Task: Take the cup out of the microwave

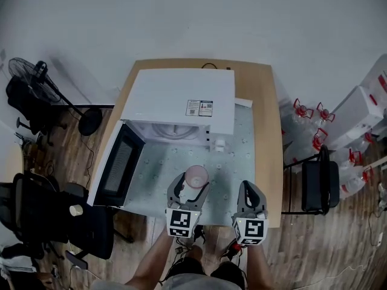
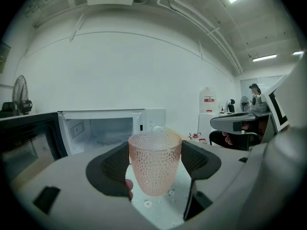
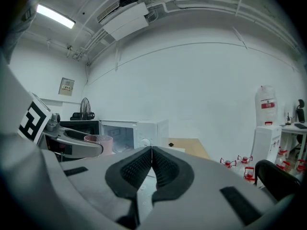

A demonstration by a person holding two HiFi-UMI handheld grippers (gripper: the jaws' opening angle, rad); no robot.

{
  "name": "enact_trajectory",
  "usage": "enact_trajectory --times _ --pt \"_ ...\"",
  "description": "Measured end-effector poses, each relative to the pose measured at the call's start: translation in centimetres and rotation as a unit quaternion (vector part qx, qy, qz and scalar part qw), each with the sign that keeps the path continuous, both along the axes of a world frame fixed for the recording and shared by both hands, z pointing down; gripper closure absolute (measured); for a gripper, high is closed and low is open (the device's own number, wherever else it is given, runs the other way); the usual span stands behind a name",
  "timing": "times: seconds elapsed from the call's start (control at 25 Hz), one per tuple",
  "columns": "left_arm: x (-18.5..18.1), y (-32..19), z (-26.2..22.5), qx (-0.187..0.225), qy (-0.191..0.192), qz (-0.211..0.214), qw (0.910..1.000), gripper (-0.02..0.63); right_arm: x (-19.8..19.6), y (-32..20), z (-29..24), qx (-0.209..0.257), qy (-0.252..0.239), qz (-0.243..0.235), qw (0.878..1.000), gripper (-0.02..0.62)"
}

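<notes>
A pink dimpled plastic cup [image 1: 196,177] [image 2: 154,162] is held upright between the pads of my left gripper [image 1: 195,185] [image 2: 154,164], outside the microwave and above the floral mat. The white microwave [image 1: 179,104] [image 2: 103,131] stands behind it with its door [image 1: 118,165] swung wide to the left and its cavity bare. My right gripper [image 1: 251,199] [image 3: 151,169] hovers to the right of the left one with its pads pressed together and nothing between them. In the right gripper view the cup [image 3: 98,143] shows at the left.
A light floral mat [image 1: 242,156] covers the wooden table [image 1: 266,119]. Water jugs [image 1: 305,122] and a black chair [image 1: 320,183] stand on the floor at the right. A fan [image 1: 36,74] and a dark chair [image 1: 48,216] are at the left.
</notes>
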State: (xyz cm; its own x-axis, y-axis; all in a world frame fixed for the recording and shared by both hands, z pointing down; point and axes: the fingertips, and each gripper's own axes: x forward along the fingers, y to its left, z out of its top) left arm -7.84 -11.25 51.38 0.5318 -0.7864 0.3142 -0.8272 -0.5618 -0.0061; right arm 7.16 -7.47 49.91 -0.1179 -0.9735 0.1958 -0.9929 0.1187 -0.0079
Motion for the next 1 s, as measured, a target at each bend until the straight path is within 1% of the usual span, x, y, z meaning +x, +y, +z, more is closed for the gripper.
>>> enact_trajectory --times 0.32,0.56,1.0 --pt "3.9 2.6 0.8 -0.004 0.002 0.029 0.9996 0.252 2.9 3.1 1.0 -0.009 -0.003 0.021 1.0 0.577" --pt "7.0 4.3 2.1 -0.013 0.001 0.053 0.9985 0.253 5.7 5.4 2.1 -0.019 -0.003 0.045 0.999 0.577" --pt "12.9 7.1 5.1 -0.033 -0.003 0.111 0.9932 0.252 10.3 8.5 4.6 -0.039 -0.008 0.089 0.995 0.577"
